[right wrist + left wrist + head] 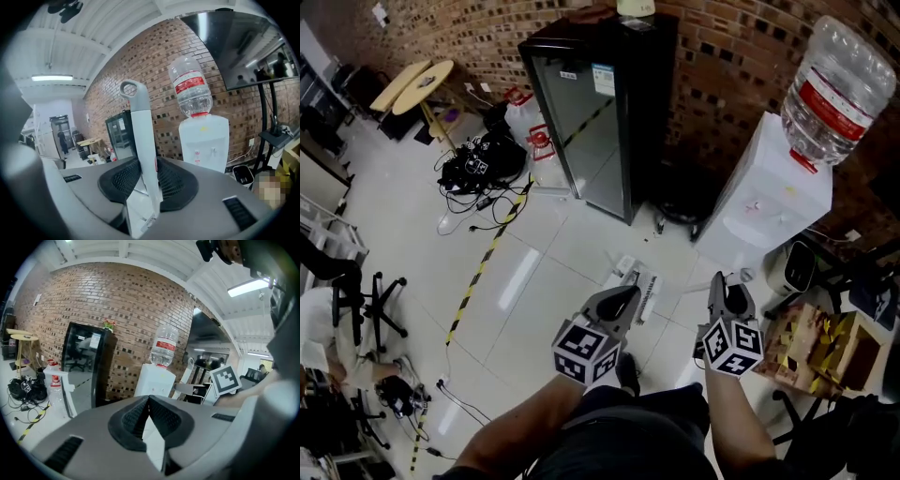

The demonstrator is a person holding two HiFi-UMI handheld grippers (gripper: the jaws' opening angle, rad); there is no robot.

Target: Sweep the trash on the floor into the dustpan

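Note:
My right gripper (143,163) is shut on a white handle (140,119) with a loop at its top; the handle stands upright between the pads, and its lower end is hidden. In the head view the right gripper (719,283) is held at waist height. Beside it, my left gripper (626,296) points forward. In its own view the left gripper (149,398) has its pads meeting at the tips, and nothing sticks out past them. A white flat thing with dark stripes (637,284) lies on the floor tiles just ahead; I cannot tell whether it is the dustpan or trash.
A black glass-door fridge (591,112) and a white water dispenser (764,192) stand against the brick wall ahead. Tangled cables (478,164) lie at the left, and yellow-black tape (483,262) runs across the tiles. A cardboard box (825,347) sits at the right, a chair (366,300) at the left.

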